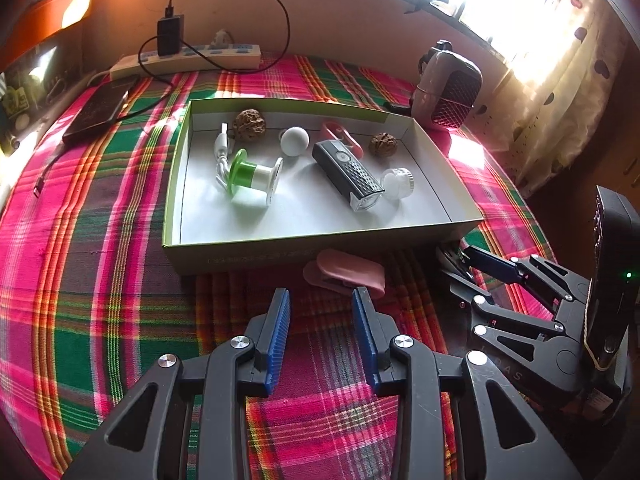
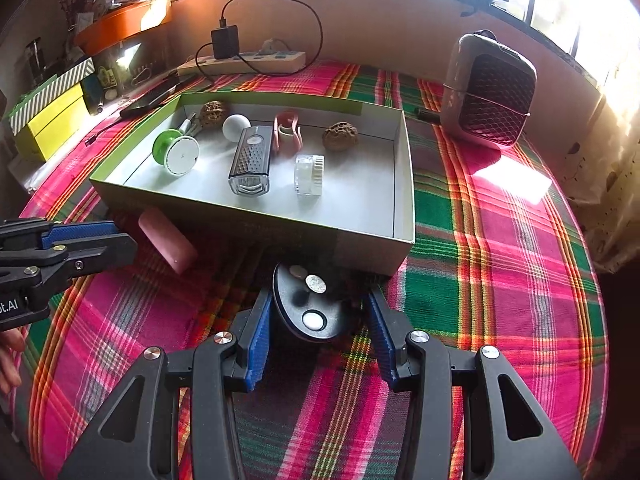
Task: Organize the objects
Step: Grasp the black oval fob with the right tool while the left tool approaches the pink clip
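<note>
The right gripper (image 2: 318, 326) straddles a black round device (image 2: 306, 308), jaws wide; the left gripper (image 1: 322, 322) gapes empty, pink clip (image 1: 346, 272) just ahead.

Woven plaid cloth (image 2: 500, 240), matt. Cardboard box (image 2: 256, 228), smooth matt inside. Between right gripper (image 2: 318, 332) pads: glossy black plastic disc (image 2: 308, 304).

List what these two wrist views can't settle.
- Black round device: left wrist view hides it behind the right gripper.
- Right gripper contact with it: unclear.
- Pink case: far end behind the box wall.
- Box print: blurred.
</note>
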Tool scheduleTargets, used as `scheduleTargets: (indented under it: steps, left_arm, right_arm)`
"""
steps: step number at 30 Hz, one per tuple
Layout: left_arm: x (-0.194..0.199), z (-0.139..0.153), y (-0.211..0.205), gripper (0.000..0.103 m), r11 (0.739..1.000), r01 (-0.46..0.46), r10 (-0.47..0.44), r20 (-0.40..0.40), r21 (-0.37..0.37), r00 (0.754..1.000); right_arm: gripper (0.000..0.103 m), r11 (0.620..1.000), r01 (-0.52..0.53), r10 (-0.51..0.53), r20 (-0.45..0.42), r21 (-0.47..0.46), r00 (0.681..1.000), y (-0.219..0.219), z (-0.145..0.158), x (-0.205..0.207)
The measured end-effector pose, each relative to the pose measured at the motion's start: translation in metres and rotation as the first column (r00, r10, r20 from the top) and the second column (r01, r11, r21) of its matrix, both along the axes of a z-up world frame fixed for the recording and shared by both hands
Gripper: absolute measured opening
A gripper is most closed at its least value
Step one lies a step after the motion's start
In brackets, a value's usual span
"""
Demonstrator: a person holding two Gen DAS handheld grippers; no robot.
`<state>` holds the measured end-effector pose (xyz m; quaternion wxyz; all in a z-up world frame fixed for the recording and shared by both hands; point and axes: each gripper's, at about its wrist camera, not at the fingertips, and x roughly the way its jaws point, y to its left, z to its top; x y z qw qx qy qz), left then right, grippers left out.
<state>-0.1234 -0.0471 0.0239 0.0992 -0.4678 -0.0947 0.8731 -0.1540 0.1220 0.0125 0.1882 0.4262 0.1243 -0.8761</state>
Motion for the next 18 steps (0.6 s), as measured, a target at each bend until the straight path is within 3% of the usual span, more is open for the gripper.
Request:
scheduleTargets:
  steps: [4,7,13,18]
  left_arm:
    - [-0.002,-0.001,0.002,0.03,1.0,-0.007,0.007,0.01,-0.001,1.0]
    - [-0.004,-0.002,0.004,0.03,1.0,-0.005,0.005,0.018,-0.004,1.0]
    - [-0.004,-0.005,0.006,0.031,1.0,-0.008,0.008,0.027,0.001,1.0]
    - [-0.003,-0.007,0.003,0.031,1.0,-0.017,0.017,0.033,0.009,0.999]
  right_arm:
    - [0.045,1.0,0.002,-0.002,0.0,-0.015,1.0,0.004,0.0,0.001]
    - [0.037,1.0,0.0,0.0,0.001,-0.023,1.0,0.005,0.0,0.002]
    - [0.037,0.999,-0.011,0.011,0.0,-0.038,1.0,0.005,0.0,0.004]
    - [0.037,0.995,-0.077,0.077,-0.001,-0.062,0.997,-0.006,0.003,0.009]
